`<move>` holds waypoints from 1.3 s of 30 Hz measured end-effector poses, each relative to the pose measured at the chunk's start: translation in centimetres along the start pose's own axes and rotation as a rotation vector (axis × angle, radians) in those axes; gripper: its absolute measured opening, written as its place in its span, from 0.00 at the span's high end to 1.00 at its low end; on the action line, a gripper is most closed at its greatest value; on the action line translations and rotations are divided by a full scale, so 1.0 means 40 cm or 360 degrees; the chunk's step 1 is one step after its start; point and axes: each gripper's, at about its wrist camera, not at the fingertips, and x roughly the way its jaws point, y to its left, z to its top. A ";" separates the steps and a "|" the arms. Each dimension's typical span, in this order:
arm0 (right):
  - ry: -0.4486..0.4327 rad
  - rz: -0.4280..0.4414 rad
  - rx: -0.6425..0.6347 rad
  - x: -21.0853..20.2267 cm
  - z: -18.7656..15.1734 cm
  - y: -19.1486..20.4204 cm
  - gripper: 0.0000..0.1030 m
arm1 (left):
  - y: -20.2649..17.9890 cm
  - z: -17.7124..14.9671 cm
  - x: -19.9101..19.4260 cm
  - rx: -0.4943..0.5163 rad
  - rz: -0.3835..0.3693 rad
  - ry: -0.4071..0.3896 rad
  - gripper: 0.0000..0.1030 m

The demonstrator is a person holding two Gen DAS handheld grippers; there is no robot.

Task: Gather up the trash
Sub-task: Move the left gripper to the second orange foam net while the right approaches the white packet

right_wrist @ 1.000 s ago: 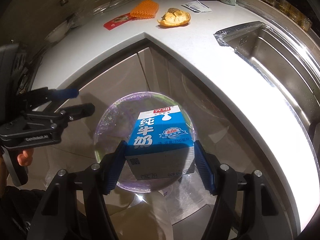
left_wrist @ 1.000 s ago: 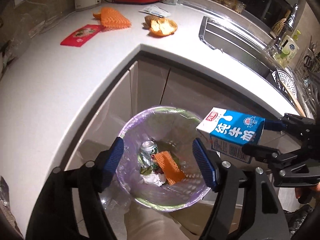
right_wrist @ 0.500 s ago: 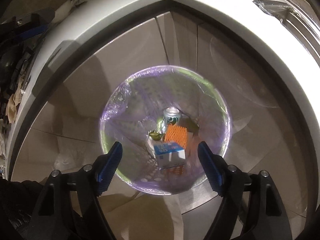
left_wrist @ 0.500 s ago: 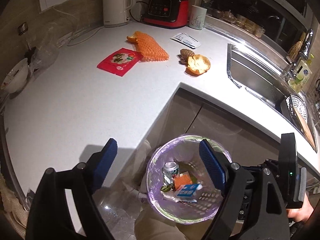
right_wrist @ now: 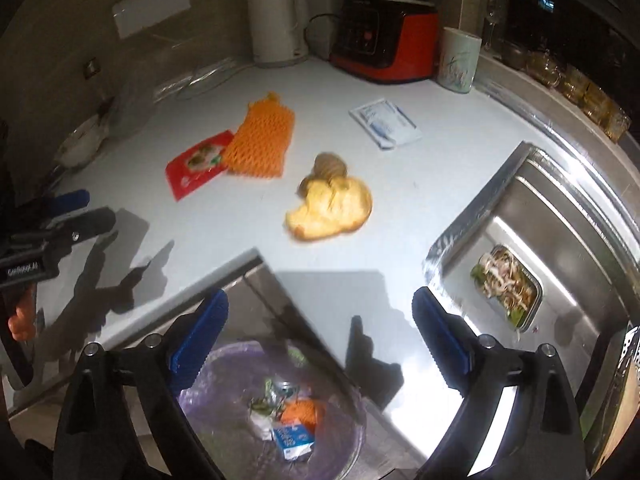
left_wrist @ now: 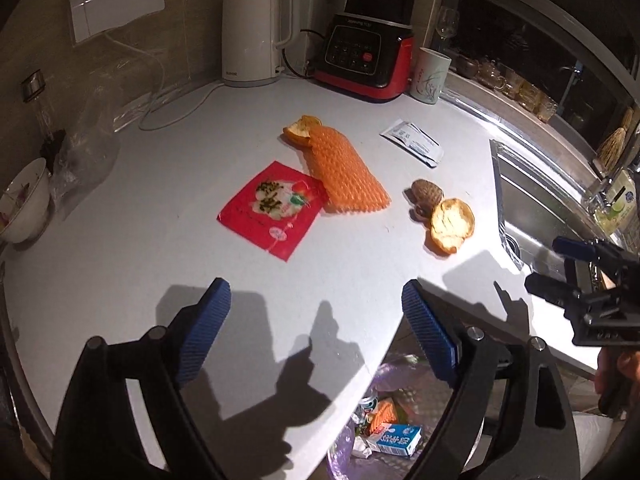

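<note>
Your white stone worktop (left_wrist: 120, 280) still carries a red snack packet (left_wrist: 272, 208), orange foam net (left_wrist: 344, 172) and orange peel (left_wrist: 452, 226). Below it, the purple-lined bin (right_wrist: 344, 408) holds the blue milk carton (right_wrist: 292, 440). Your left tool (left_wrist: 316, 332) and right tool (right_wrist: 320, 332) have just been opening; both stand released, gripping nothing.

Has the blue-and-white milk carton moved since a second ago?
Yes. The blue-and-white milk carton left the right gripper, whose fingers have just been opening, and dropped into the purple-lined bin.

Worktop edge hides half the trash bin (left_wrist: 384, 372).
</note>
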 end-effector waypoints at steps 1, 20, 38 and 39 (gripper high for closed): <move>-0.0005 -0.0009 0.0012 0.015 0.035 -0.011 0.10 | 0.004 0.023 0.011 0.0008 -0.0009 -0.0008 0.19; 0.0112 -0.0168 0.0155 0.363 0.340 -0.141 0.07 | -0.039 0.290 0.417 -0.0016 -0.0215 0.0304 0.15; 0.0150 -0.0148 0.0151 0.475 0.444 -0.200 0.05 | -0.064 0.332 0.424 0.0141 -0.0251 0.0251 0.89; 0.0155 -0.0138 0.0137 0.480 0.447 -0.198 0.05 | -0.063 0.333 0.419 0.0145 -0.0249 0.0244 0.89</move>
